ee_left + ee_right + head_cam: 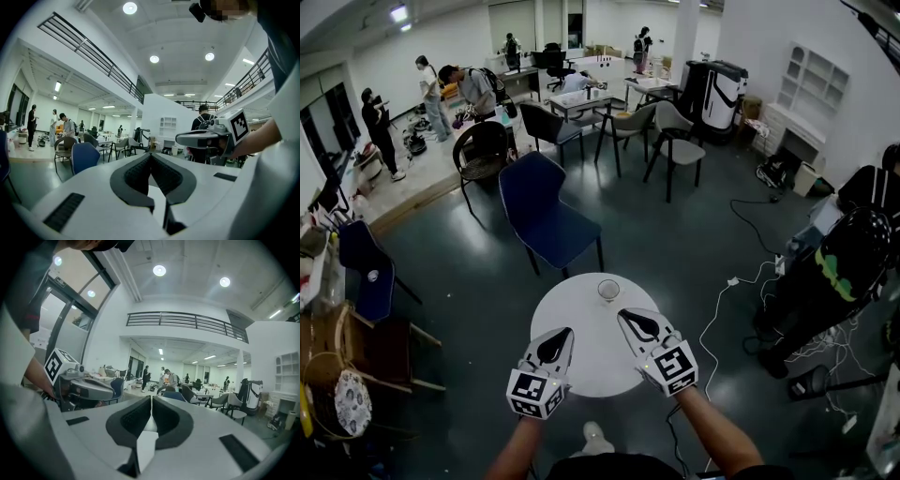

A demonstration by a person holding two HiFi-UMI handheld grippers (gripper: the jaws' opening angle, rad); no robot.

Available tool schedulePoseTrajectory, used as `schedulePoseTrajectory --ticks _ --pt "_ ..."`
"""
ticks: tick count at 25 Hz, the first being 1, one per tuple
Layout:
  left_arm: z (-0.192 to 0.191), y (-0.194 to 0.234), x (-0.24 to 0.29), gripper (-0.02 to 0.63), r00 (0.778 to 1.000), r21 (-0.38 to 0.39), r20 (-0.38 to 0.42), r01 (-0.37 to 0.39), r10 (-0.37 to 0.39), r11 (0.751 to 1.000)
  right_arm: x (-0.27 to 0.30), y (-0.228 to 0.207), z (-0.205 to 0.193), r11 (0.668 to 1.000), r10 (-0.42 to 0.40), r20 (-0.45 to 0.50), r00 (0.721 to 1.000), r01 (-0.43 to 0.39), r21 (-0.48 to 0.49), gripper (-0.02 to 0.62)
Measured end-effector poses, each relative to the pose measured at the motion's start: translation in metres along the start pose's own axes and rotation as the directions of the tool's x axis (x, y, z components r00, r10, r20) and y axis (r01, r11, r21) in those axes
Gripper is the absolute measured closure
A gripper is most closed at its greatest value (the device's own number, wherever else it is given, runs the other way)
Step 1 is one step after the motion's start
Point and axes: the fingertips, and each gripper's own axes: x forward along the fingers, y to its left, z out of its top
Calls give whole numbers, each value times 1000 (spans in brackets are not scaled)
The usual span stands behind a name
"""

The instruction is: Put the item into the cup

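Note:
A clear cup (608, 290) stands near the far edge of the small round white table (581, 319). I cannot tell whether anything lies in it, and no loose item shows on the table. My left gripper (562, 334) hovers over the table's near left part, jaws together and nothing between them (151, 155). My right gripper (627, 316) hangs just short of the cup, a little to its right, also shut and empty (152, 399). Both point level into the room, so neither gripper view shows the cup. Each gripper view shows the other gripper (211, 136) (79, 386) beside it.
A dark blue chair (546, 214) stands right behind the table. More chairs (366, 272) are at the left. White cables (722, 314) run over the floor at the right, where a person in black (839, 267) sits. Several people stand at the far left.

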Motion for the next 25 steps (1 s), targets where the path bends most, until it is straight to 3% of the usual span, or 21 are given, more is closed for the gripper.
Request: schedulePoseTrajectory --ticks 13,25 --pt "19 -54 -26 591 999 26 24 -33 32 999 -58 9 16 1000 19 36 999 -19 0 571" --pt "34 -130 -59 591 997 63 53 -56 53 996 -136 23 28 999 39 72 997 -38 -13 571"
